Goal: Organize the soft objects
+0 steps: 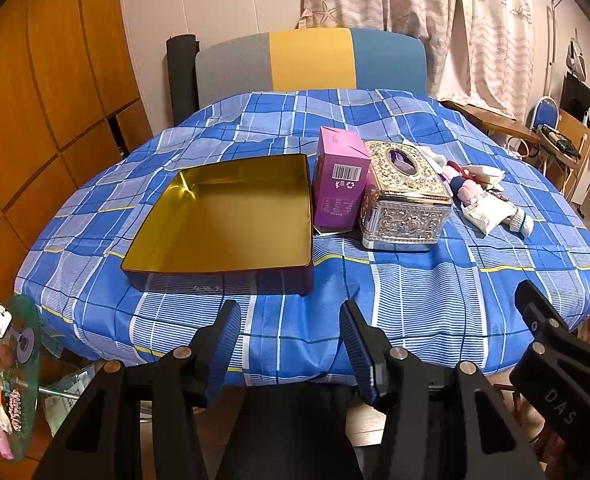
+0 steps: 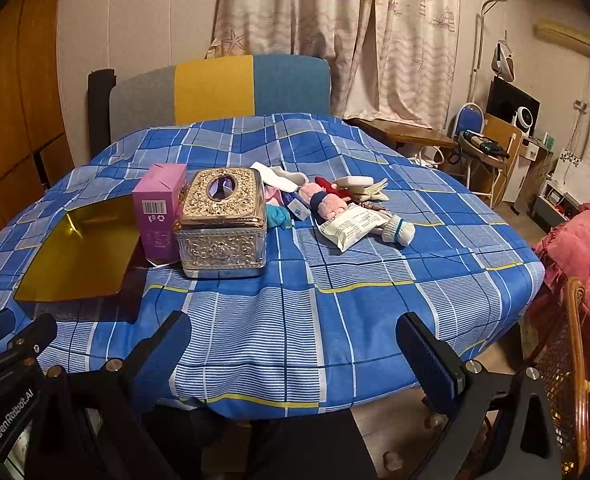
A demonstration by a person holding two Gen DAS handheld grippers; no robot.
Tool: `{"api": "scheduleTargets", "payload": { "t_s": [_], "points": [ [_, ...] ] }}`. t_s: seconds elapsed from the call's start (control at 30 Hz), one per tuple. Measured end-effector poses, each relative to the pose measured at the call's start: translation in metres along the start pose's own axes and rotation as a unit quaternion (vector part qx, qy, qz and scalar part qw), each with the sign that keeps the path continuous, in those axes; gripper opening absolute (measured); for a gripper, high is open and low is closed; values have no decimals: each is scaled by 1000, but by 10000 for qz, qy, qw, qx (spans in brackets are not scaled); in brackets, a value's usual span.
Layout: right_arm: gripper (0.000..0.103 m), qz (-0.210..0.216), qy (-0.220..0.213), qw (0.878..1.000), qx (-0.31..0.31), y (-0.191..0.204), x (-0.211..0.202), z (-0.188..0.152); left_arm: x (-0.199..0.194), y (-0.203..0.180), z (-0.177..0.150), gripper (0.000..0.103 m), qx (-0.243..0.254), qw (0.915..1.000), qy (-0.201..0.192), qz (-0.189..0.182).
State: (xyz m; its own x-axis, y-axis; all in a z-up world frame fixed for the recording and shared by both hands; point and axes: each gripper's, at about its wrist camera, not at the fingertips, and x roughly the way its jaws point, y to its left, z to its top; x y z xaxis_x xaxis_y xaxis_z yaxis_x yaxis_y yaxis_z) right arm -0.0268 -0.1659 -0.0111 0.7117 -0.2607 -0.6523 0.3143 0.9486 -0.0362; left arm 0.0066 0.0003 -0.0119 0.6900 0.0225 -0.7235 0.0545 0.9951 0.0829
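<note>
A pile of soft things, socks and small cloth items [image 2: 335, 200], lies on the blue checked tablecloth right of an ornate silver tissue box [image 2: 223, 224]; it also shows in the left wrist view [image 1: 483, 196]. A white packet [image 2: 355, 224] lies among them. An open gold tin tray [image 1: 227, 216] sits left, empty; it also shows in the right wrist view [image 2: 79, 252]. My left gripper [image 1: 291, 320] is open and empty at the table's near edge. My right gripper [image 2: 295, 336] is open and empty, also at the near edge.
A purple carton [image 1: 341, 184] stands between the tray and the tissue box [image 1: 407, 196]. A grey, yellow and blue chair [image 1: 311, 64] stands behind the table. A pink blanket on a wicker chair [image 2: 579, 264] is at right. A cluttered glass side table [image 1: 11, 376] is at lower left.
</note>
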Motion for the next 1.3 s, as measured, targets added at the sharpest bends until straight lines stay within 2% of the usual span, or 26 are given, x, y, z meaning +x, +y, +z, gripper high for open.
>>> {"api": "scheduleTargets", "payload": {
  "t_s": [0.5,0.67,0.73,0.8,0.87,0.9,0.97,1.07,1.2,1.3],
  "points": [
    [103,17,44,10000,67,-2,3,0,10,0,-1,52,-2,9999,96,74],
    [103,67,105,9999,107,-9,11,5,22,4,-2,52,-36,9995,306,-45],
    [103,120,-55,9998,152,-18,11,11,29,8,-4,52,-111,9984,439,-324],
    [103,228,-258,9994,103,-27,13,19,38,12,-7,52,-279,9947,594,-789],
    [103,280,-368,9989,-64,-36,20,27,46,15,-11,52,-410,9879,668,-1337],
    [103,378,-350,9986,-127,-40,27,30,51,15,-14,52,-466,9818,722,-1695],
    [103,738,41,9971,-190,-54,53,32,59,11,-19,52,-462,9760,892,-1932],
    [103,482,943,9944,9,-80,99,21,70,-5,-25,52,-184,9770,1149,-1787],
    [103,102,1398,9896,316,-116,139,8,83,-27,-32,50,131,9740,1386,-1787],
    [103,2,1394,9896,364,-142,157,17,91,-38,-33,50,165,9739,1357,-1811]
  ]
}}
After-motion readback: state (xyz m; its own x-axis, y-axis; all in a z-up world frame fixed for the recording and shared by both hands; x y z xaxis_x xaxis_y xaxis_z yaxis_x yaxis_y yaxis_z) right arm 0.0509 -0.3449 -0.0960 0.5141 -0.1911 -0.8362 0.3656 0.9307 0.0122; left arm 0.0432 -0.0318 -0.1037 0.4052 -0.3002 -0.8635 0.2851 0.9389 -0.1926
